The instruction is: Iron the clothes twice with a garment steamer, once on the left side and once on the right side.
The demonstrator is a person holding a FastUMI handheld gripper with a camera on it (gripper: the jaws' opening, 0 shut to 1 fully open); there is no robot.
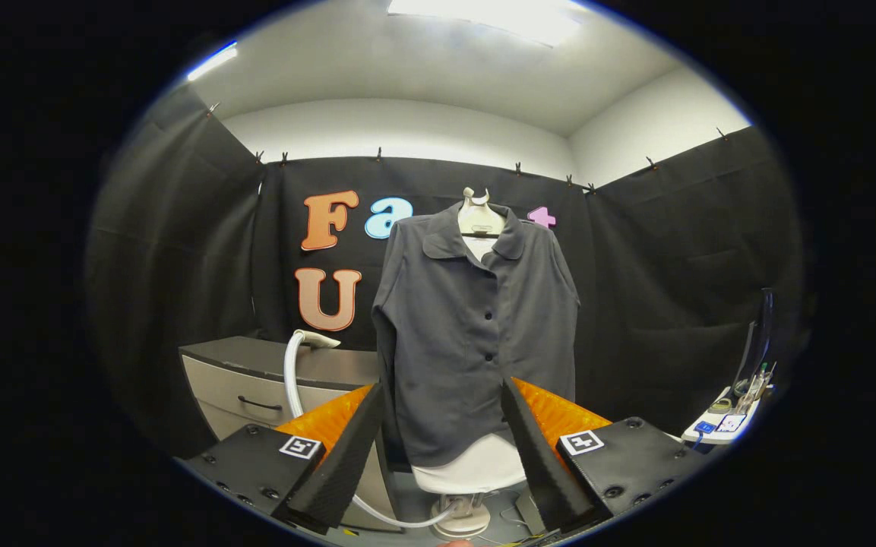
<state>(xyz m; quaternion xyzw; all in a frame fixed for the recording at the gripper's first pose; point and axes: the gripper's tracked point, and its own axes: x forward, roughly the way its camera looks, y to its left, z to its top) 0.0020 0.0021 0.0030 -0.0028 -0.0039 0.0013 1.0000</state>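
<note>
A dark grey buttoned shirt (475, 334) hangs on a pale mannequin stand (468, 471), straight ahead and beyond my fingers. The steamer head (317, 339) lies on a cabinet left of the shirt, and its white hose (295, 380) curves down past the cabinet front to the stand's base (462, 523). My gripper (441, 410) is open, with nothing between the fingers, and its fingertips frame the shirt's lower hem from a distance.
A grey cabinet (255, 380) with a drawer handle stands at the left, beside the shirt. A small white table (722, 425) with bottles and small items sits at the right. Black cloth walls close the booth on three sides.
</note>
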